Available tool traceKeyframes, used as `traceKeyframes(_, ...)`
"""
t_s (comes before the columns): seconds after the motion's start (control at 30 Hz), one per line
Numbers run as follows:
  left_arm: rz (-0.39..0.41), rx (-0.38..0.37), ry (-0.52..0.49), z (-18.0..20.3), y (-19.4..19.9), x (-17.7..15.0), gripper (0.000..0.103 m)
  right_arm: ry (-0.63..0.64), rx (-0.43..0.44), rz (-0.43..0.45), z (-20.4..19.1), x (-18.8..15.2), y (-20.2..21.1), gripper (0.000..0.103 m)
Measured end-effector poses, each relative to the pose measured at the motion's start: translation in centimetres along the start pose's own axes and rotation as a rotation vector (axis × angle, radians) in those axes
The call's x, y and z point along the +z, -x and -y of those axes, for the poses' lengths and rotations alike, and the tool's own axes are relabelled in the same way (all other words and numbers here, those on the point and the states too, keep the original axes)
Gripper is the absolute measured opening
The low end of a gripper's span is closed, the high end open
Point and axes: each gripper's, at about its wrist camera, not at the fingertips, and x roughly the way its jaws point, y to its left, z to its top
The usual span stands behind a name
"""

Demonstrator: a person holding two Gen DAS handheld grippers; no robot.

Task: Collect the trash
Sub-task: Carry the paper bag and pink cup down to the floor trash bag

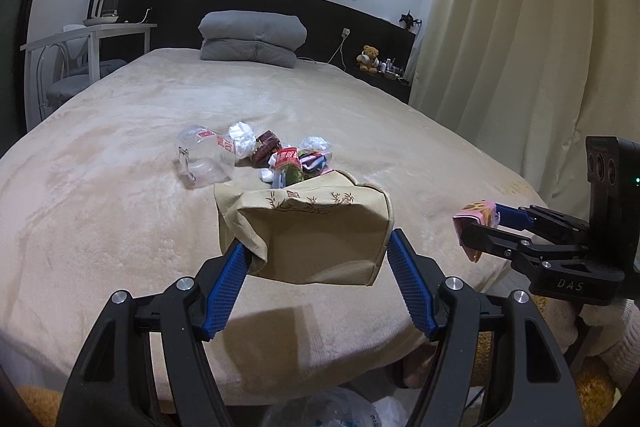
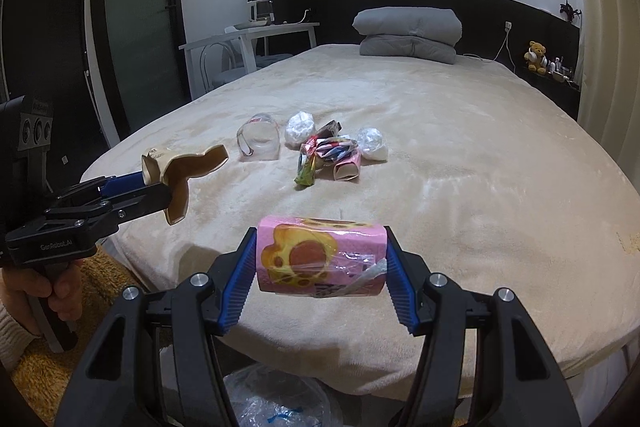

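Where lettering reads, "DAS" sits on the right gripper (image 1: pixel 478 227) at right of frame, "GenRobot.AI" on the left gripper (image 2: pixel 170 187) at lower left. A beige bed (image 2: pixel 460 155) fills the room, grey pillows (image 2: pixel 408 31) at top. Both grippers tilt down: left clamps a tan carton (image 1: pixel 316 239), right a pink box (image 2: pixel 320 255). Trash pile (image 2: pixel 320 151) lies mid-bed

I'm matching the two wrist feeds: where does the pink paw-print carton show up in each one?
Left wrist view: the pink paw-print carton sits at the right edge, pinched in the right gripper seen side-on.
Right wrist view: the same carton fills the lower centre, clamped between the right gripper's own fingers.
Shared landmark: the clear plastic cup lying on the bed.
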Motion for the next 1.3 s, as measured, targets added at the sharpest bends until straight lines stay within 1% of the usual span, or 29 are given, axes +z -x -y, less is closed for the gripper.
traceKeyframes(0.17,-0.031,-0.039,-0.01,1.0,0.9,-1.6,0.068,-0.053,0.067,-0.065,0.1,-1.7,0.0,0.059)
traceKeyframes(0.33,-0.068,-0.076,-0.019,2.1,1.3,-3.2,0.068,-0.061,0.078,-0.13,-0.2,-3.2,-0.4,0.059)
traceKeyframes(0.43,-0.088,-0.097,-0.013,2.5,1.5,-3.9,0.068,-0.067,0.105,-0.16,-0.3,-3.8,-0.5,0.059)
traceKeyframes(0.7,-0.171,-0.127,-0.017,3.4,1.7,-6.3,0.068,-0.12,0.154,-0.32,-0.1,-6.6,-2.5,0.059)
traceKeyframes(0.8,-0.218,-0.14,-0.003,3.6,1.6,-7.6,0.068,-0.134,0.17,-0.38,-0.2,-7.6,-3.4,0.059)
traceKeyframes(0.9,-0.265,-0.142,0.005,3.8,1.2,-8.9,0.068,-0.151,0.165,-0.444,-0.1,-8.5,-4.5,0.059)
traceKeyframes(1.0,-0.322,-0.131,0.005,3.8,0.3,-9.9,0.068,-0.185,0.165,-0.503,0.2,-9.2,-5.5,0.059)
traceKeyframes(1.17,-0.473,-0.132,0.026,3.5,-2.1,-11.8,0.068,-0.262,0.177,-0.604,0.7,-10.6,-7.4,0.059)
traceKeyframes(1.3,-0.559,-0.125,0.036,3.4,-3.6,-13.1,0.068,-0.299,0.179,-0.678,0.7,-11.9,-8.8,0.059)
